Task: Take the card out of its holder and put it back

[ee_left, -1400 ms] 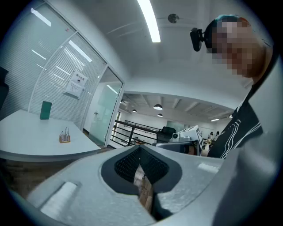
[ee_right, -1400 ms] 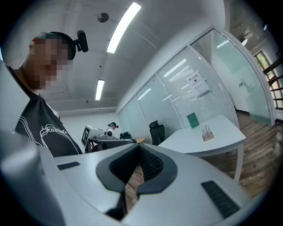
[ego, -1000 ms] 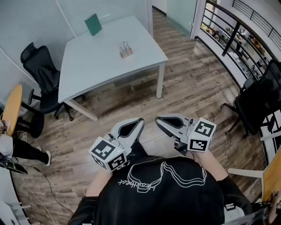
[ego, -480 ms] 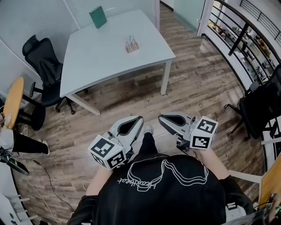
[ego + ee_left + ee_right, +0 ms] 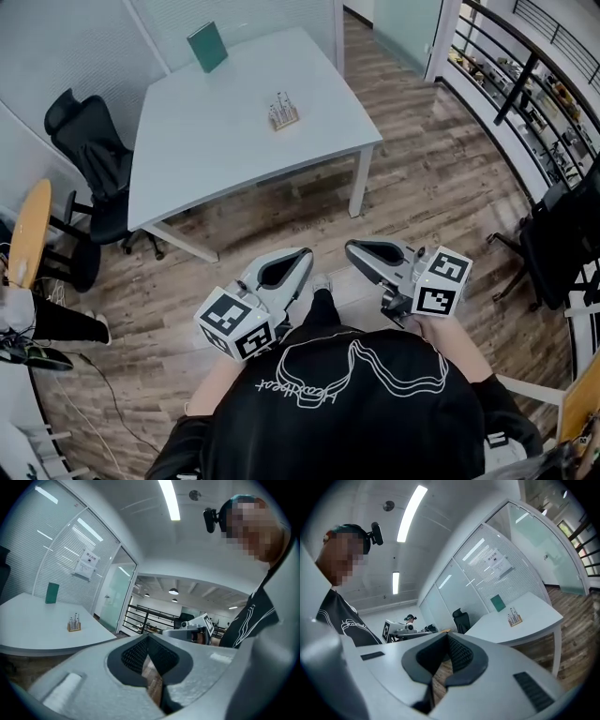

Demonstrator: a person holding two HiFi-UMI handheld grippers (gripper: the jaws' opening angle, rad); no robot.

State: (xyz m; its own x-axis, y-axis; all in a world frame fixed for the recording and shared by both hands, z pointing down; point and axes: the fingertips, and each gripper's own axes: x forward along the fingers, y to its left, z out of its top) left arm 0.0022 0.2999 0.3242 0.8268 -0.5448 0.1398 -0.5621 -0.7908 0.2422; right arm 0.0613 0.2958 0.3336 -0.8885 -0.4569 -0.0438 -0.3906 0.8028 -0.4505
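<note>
Looking across from the left, Ana, what could trip this up?

Well, Tom, on the worktop (image 5: 187, 150) a green panel (image 5: 206, 46) stands at the far edge. A small wooden holder (image 5: 282, 112) sits nearer the right side with thin upright pieces in it. I take one of those for the card, though it's too small to be sure, so the first risk is reaching for the wrong piece

And the tongs?

The left tongs (image 5: 304, 255) are clamped fully together on nothing. The right tongs (image 5: 352, 249) look the same, pads meeting with only wooden floor (image 5: 422, 187) behind them. Both hang well short of the worktop's near edge. If they arrive closed, they'd shove the holder rather than grip anything

The holder itself?

It looks light and loose on the worktop. Pulling the card with one pair while nothing steadies the base could drag or tip it. Going back in, a tilted card would likely catch the slot's lip

Any writing?

A white notice (image 5: 86, 564) hangs on the glass wall beyond the worktop, its print too small to read. The black shirt (image 5: 375, 412) carries a white script word, upside down from the head camera, which I can't make out. The marker cubes (image 5: 234, 323) show only black-and-white squares, no words
</note>
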